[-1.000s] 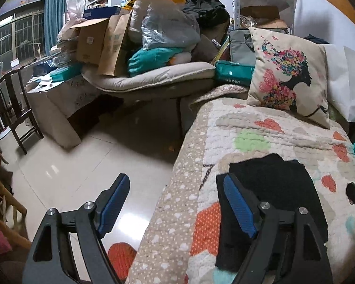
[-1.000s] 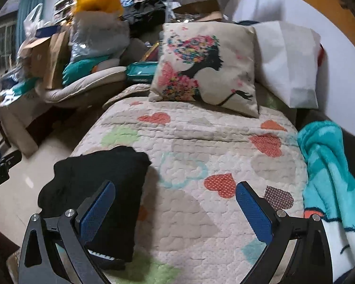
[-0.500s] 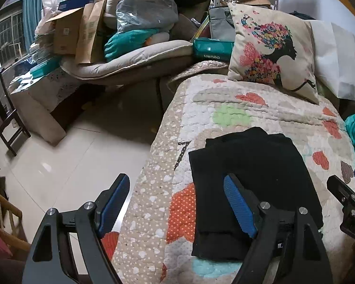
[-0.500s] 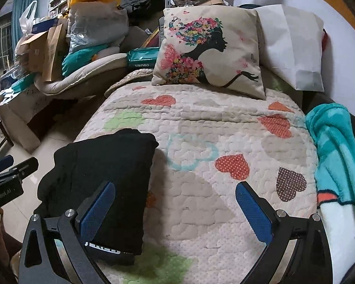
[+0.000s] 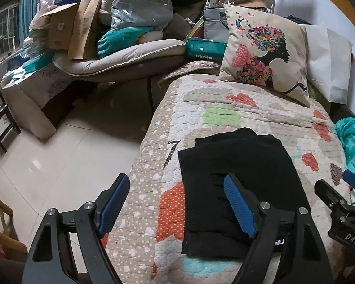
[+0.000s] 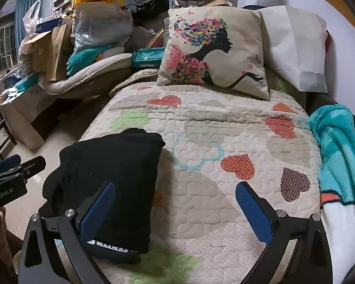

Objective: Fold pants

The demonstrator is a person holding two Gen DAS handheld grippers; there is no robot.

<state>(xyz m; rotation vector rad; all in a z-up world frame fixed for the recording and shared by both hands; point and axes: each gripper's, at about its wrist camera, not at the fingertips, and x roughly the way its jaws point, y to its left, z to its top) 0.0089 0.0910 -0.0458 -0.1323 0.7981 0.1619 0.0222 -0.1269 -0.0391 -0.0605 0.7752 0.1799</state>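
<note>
Nearest the left wrist camera, the left tongs [image 5: 177, 203] are spread wide and grip nothing; one blue pad [image 5: 239, 209] hangs over the black pants [image 5: 239, 165], the other over the quilt's edge toward the tiled floor [image 5: 59, 161]. The right tongs [image 6: 175, 209] are equally wide apart and empty, their left pad over the pants' near corner, the right one over bare quilt [image 6: 224, 123].

The black pants lie as a compact rectangular packet on the heart-patterned quilt, at about 6 o'clock in the left view and 8 o'clock in the right view, close to the bed's floor-side edge. Layers are stacked, with a lower layer peeking out at the far end and a white-lettered waistband showing at the near end. Judging by that, the folding looks essentially finished; at most a light squaring of edges remains.

Against the frames from a second ago, both cameras have risen and pulled back: more of the packet is now visible, and the right tongs have come into the left view at 4 o'clock.

Farther off, the floral silhouette cushion [image 6: 215, 52] leans at 12 o'clock, a teal blanket [image 6: 336, 151] lies at 3 o'clock, and a cluttered armchair [image 5: 120, 54] stands at 11 o'clock.
</note>
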